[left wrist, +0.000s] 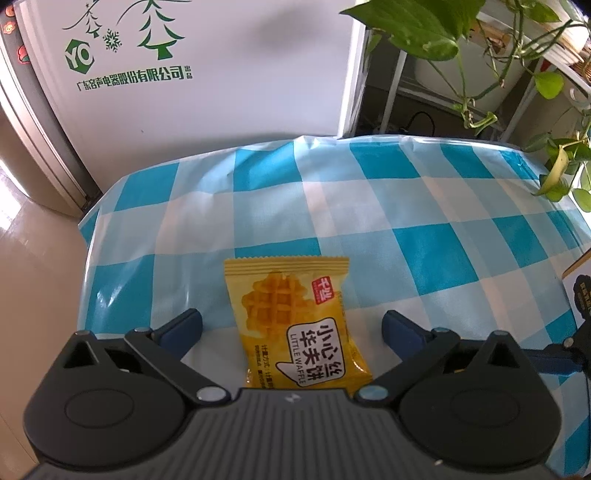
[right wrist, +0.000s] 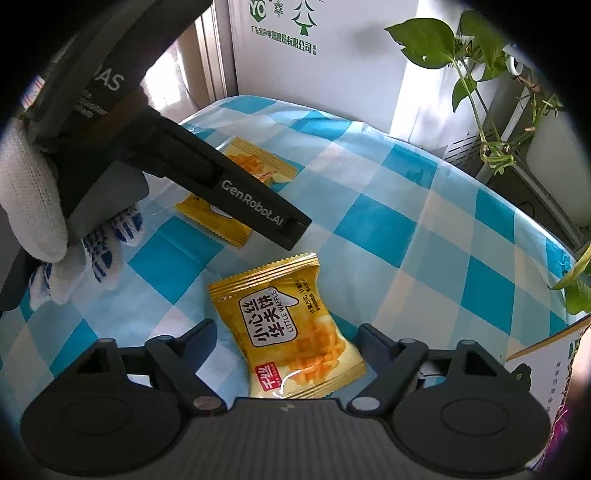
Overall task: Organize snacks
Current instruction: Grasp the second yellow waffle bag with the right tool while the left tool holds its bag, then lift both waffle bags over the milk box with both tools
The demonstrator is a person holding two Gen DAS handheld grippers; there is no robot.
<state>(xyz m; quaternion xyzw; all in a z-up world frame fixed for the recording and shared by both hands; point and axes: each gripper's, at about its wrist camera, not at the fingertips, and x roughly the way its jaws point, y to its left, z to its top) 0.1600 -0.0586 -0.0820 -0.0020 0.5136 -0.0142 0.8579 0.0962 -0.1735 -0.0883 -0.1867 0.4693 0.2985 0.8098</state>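
A yellow "Little Waffle" snack packet [left wrist: 295, 325] lies flat on the blue-and-white checked tablecloth [left wrist: 369, 192]. My left gripper [left wrist: 291, 323] stands wide open over it, with a clear gap on both sides. In the right wrist view a second, identical packet [right wrist: 291, 332] lies between the fingers of my right gripper [right wrist: 288, 332]. Those fingers are close to its sides but do not press on it. Further back in that view lies the first packet [right wrist: 258, 166], half hidden by the left gripper's black body [right wrist: 251, 201], which a gloved hand [right wrist: 33, 206] holds.
A cardboard box [right wrist: 539, 354] stands at the table's right edge, also visible in the left wrist view [left wrist: 580, 291]. A white appliance with green print [left wrist: 203, 74] stands behind the table. Trailing plant leaves [left wrist: 424, 33] hang at the back right. The floor [left wrist: 33, 258] drops away at the left.
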